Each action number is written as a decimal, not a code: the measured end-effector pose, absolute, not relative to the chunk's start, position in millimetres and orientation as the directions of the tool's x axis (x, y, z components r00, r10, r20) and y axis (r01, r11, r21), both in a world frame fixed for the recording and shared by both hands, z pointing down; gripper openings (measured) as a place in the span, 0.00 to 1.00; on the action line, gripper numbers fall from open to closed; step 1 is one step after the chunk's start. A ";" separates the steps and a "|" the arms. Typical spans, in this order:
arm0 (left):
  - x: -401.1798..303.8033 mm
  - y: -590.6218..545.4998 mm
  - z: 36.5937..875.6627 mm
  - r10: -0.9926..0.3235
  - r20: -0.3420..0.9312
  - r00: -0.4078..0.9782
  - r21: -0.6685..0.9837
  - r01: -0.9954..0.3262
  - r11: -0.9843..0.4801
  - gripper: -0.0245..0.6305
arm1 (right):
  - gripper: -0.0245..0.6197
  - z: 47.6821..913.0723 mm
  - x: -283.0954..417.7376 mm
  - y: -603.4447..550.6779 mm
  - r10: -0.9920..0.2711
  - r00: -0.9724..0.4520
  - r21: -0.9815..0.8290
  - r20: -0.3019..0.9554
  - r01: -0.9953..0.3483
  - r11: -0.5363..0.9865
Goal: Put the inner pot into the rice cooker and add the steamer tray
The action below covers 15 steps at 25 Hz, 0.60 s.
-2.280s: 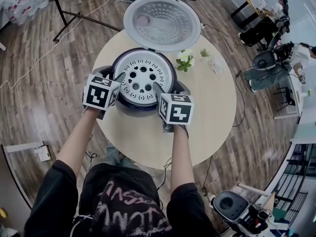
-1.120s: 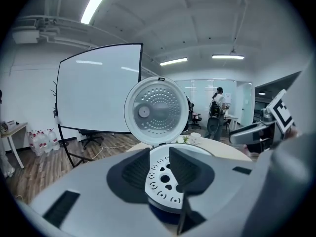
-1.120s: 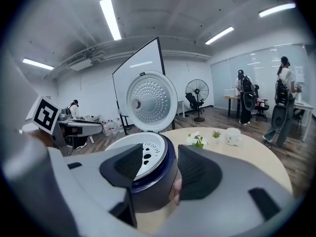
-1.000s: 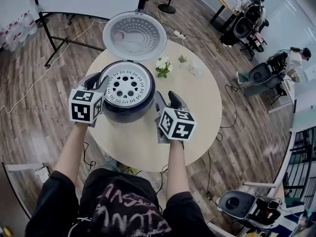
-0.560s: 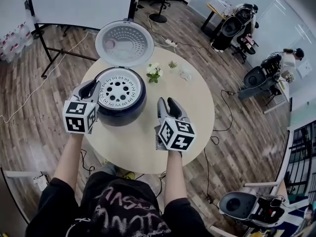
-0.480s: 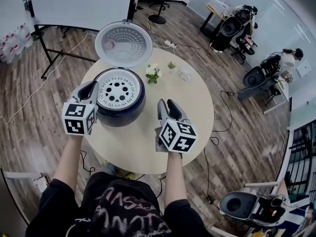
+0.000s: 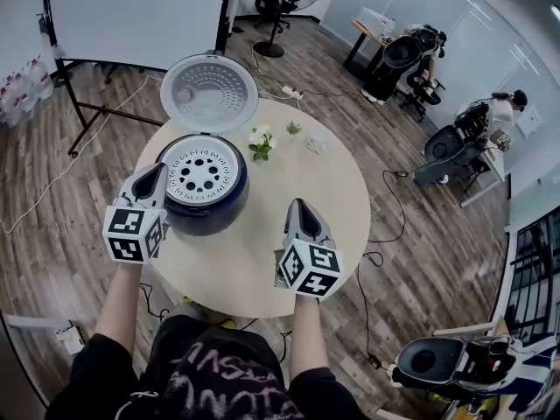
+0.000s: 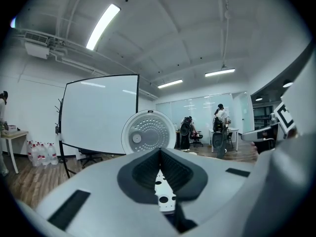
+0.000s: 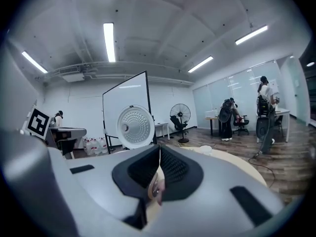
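The left gripper [image 7: 151,175], smooth grey plastic with ribbed black pads, has just closed its jaws together on nothing, just beside the round dark-blue rice cooker [image 7: 204,210] at the left edge of the pale round wooden table [image 7: 262,265]. A white steamer tray [image 7: 201,170] punched with holes sits in the cooker's mouth, and the dimpled metal lid [image 7: 208,93] stands open behind it. The right gripper [image 7: 300,205], over the table's near edge, has likewise just closed, empty.

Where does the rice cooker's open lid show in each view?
Head view: lid upper left of centre.
Left gripper view: lid near centre, just above the jaws.
Right gripper view: lid left of centre, above the jaws.
Shared landmark: whiteboard.
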State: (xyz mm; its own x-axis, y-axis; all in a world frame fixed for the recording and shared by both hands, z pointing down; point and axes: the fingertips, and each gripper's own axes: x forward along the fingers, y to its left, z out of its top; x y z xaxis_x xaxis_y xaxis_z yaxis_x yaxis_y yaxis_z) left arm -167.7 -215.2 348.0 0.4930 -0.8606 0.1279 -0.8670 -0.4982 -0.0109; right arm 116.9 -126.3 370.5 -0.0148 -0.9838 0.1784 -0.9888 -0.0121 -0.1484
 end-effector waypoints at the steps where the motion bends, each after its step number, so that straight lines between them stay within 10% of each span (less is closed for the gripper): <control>1: -165.2 -214.6 345.4 -0.860 0.122 0.495 -0.011 -0.866 -0.500 0.05 | 0.05 368.0 120.5 -125.1 -0.985 -0.012 -0.153 0.171 -0.988 -0.015; 15: -155.0 -186.9 324.2 -0.825 0.013 0.565 -0.020 -0.825 -0.565 0.05 | 0.05 355.8 133.9 -91.0 -0.995 0.007 -0.141 0.097 -0.990 -0.020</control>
